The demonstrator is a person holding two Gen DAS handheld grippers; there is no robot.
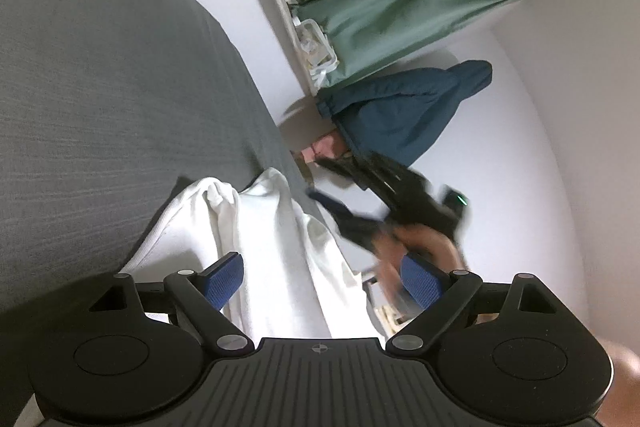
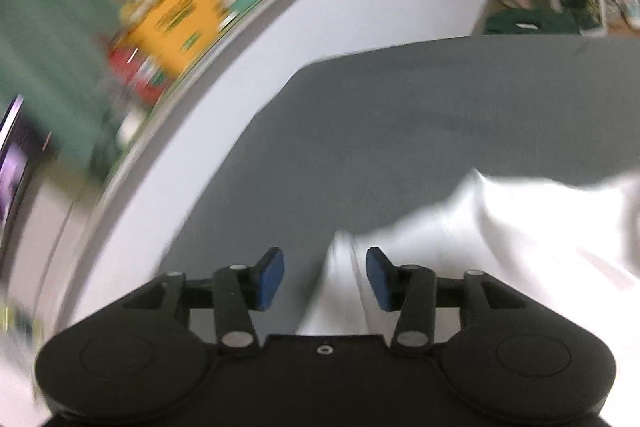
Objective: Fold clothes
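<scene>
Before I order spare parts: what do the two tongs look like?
Both are matte black: a ribbed body with two round housings and jointed link arms on silver pivots. Left tongs and right tongs carry blue textured pads. No cables or sleeves show.

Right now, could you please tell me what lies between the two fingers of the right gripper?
In the right wrist view, a ridge of the white garment runs between the right gripper's fingers, on the grey bed cover; neither pad presses it.
</scene>
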